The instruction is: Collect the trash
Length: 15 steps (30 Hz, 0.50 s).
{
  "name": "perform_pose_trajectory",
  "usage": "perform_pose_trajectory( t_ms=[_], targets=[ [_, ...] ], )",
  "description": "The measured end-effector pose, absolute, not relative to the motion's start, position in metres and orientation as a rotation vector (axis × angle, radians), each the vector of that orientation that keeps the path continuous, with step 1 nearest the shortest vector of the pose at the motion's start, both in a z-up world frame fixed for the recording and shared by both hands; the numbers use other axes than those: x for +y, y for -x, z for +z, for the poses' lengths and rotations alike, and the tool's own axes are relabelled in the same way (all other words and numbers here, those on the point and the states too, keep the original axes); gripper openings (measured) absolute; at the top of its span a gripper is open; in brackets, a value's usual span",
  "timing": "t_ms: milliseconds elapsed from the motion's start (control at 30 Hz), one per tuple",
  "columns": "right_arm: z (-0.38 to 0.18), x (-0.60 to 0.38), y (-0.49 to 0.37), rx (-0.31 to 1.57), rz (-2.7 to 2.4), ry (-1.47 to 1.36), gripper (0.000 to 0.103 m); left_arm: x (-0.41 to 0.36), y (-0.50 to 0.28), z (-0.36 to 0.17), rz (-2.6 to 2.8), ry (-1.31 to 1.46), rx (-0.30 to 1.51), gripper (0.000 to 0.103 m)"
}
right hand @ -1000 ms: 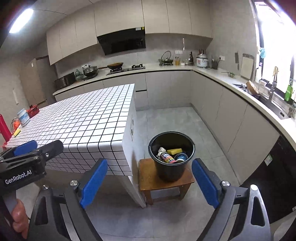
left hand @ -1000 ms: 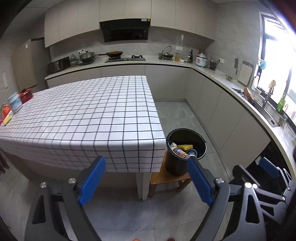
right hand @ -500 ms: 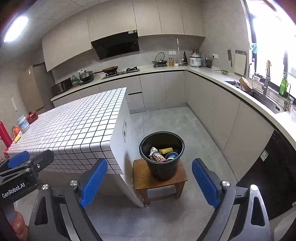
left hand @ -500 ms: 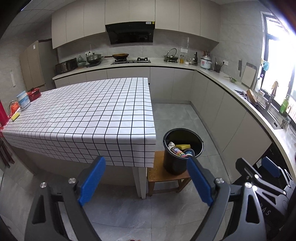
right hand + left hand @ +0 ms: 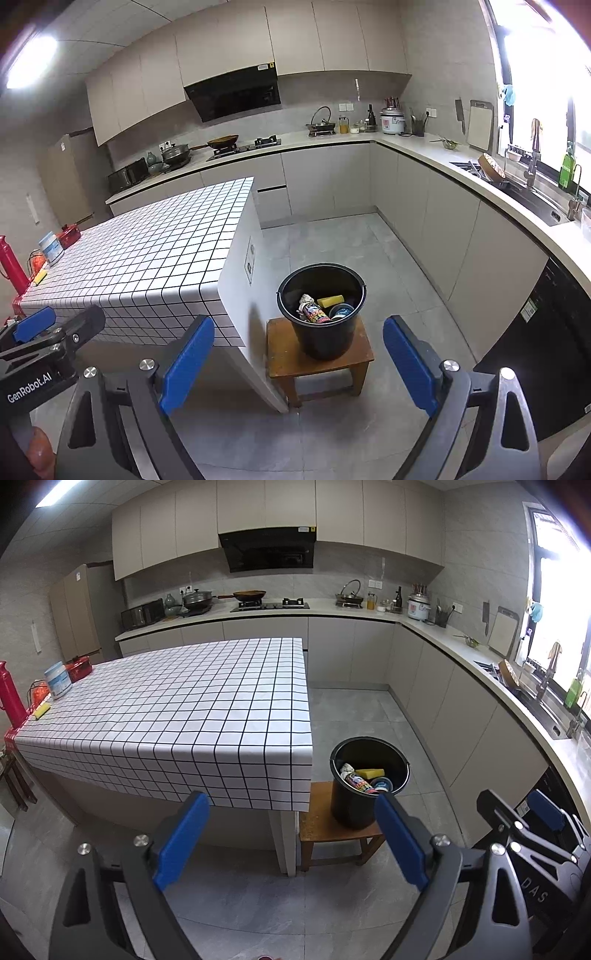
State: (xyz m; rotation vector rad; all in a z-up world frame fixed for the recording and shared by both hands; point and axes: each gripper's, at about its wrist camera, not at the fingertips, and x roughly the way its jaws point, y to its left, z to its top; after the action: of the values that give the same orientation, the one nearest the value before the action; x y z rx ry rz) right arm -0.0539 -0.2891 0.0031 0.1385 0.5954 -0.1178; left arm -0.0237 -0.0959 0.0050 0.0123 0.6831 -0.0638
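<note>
Since a second ago both views have pulled back from the checked table (image 5: 207,709) — more floor shows, and the black bucket (image 5: 354,808) looks smaller. It stands upright, mouth up, on a wooden stool (image 5: 288,358) beside the table's corner, with a can (image 5: 316,314) leaning on its long axis and a yellow sponge (image 5: 330,301) inside. The left gripper (image 5: 291,840) and right gripper (image 5: 299,363) are both spread wide and empty — the left's jaws have just widened slightly.

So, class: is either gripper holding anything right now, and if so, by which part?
Nothing is held. The left gripper and right gripper both show open jaws with only floor and the round black plastic bucket beyond.
</note>
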Motion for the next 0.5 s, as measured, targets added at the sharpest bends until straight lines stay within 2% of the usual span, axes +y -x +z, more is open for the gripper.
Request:
perform_pose_trajectory(
  t_ms=[500],
  targets=[
    [0.0043,-0.2850,0.0546,0.593,-0.114,-0.132,0.094,-0.0947,0.0248,0.0103,-0.058,-0.011,0.685,0.093]
  ],
)
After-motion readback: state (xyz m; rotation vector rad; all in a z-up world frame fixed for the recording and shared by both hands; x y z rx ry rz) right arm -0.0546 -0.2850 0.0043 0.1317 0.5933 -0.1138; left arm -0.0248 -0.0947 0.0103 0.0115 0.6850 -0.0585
